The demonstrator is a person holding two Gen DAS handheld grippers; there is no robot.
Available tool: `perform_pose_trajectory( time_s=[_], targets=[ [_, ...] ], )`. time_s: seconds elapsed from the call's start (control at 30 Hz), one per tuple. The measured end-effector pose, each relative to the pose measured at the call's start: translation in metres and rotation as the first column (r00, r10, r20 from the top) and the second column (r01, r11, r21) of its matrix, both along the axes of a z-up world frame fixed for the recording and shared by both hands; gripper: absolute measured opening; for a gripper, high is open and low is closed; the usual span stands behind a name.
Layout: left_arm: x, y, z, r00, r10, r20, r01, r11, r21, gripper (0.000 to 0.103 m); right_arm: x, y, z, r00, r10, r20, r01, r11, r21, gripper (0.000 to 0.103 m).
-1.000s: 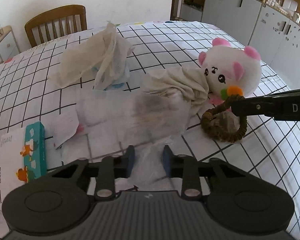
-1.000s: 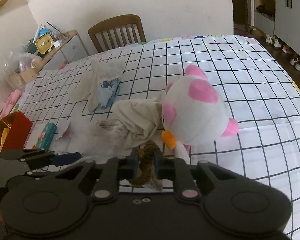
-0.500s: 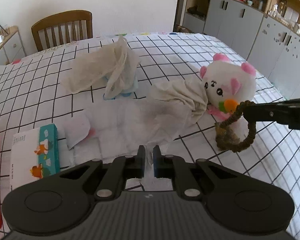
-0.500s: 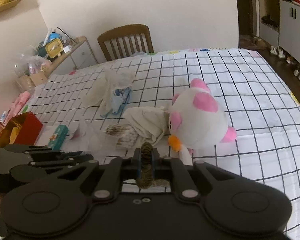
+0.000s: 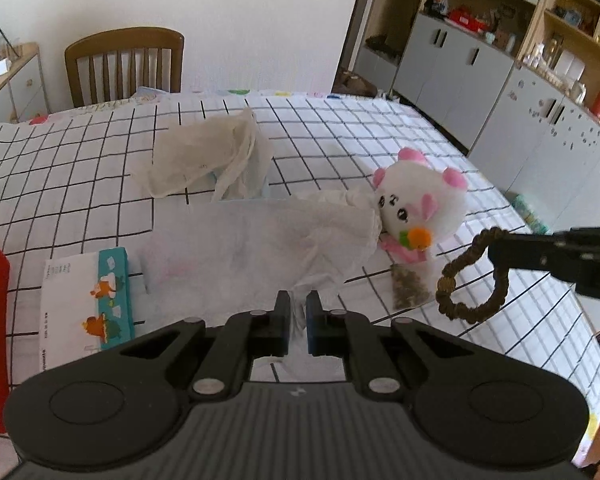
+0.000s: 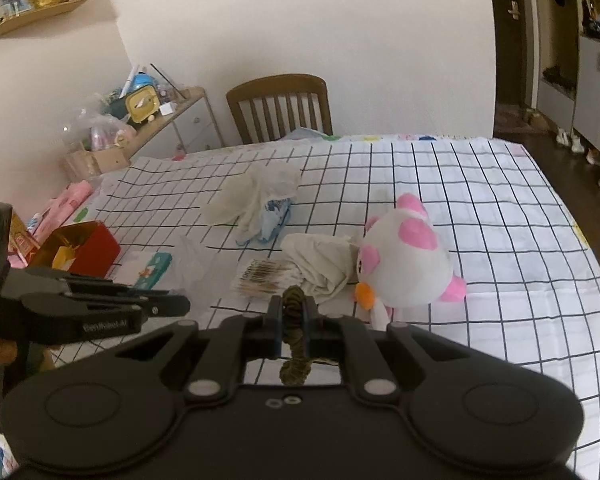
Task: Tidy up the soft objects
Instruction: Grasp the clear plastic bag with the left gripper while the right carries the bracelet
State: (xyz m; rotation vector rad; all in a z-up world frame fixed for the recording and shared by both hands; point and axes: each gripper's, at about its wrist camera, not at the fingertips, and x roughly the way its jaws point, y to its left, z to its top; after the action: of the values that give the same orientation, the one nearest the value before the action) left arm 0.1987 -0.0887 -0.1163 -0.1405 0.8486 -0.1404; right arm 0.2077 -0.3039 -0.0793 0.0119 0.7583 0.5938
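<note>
Both tools have just come up off the table.
Left gripper [image 5: 297, 316] now pinches the white sheet [image 5: 260, 248]; right gripper [image 6: 293, 316] stays clamped on the brown scrunchie [image 5: 474, 276] (two items lifted for sorting).

— What do the handheld tools look like?
— Both are matte black. The left gripper [image 5: 297, 316] has two round discs on its ribbed body, silver screw heads on the linkages and blue-edged finger pads.
— And the other?
— The right gripper [image 6: 293, 320] matches, with two small holes at centre; white lettering marks the left one's side.
</note>
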Motion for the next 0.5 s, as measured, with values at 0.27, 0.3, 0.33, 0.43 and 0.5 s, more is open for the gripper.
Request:
perform_pose_trajectory(
  time_s=[0.27,0.3,0.33,0.43,0.5],
  targets=[
    [-0.014,0.012,0.021,1.000,0.022,-0.007,-0.022,1.000,-0.020,0.008,-0.015,0.009,0.015,0.999,0.029,0.027,-0.030,1.000,0.002,0.008],
    [-0.017,0.014,0.023,1.000,0.025,-0.007,-0.026,1.000,-0.018,0.008,-0.016,0.011,0.017,0.999,0.033,0.029,-0.033,0.999,0.006,0.008],
    [-0.019,0.016,0.025,1.000,0.029,-0.008,-0.029,0.999,-0.017,0.008,-0.017,0.014,0.018,0.999,0.037,0.029,-0.037,0.999,0.009,0.008],
    [-0.026,0.025,0.031,0.999,0.043,-0.011,-0.043,0.999,-0.010,0.008,-0.020,0.023,0.022,0.998,0.054,0.029,-0.054,0.998,0.021,0.008],
    [-0.030,0.031,0.034,0.998,0.055,-0.015,-0.055,0.998,-0.005,0.008,-0.022,0.031,0.026,0.997,0.069,0.032,-0.070,0.997,0.024,0.008]
  ],
)
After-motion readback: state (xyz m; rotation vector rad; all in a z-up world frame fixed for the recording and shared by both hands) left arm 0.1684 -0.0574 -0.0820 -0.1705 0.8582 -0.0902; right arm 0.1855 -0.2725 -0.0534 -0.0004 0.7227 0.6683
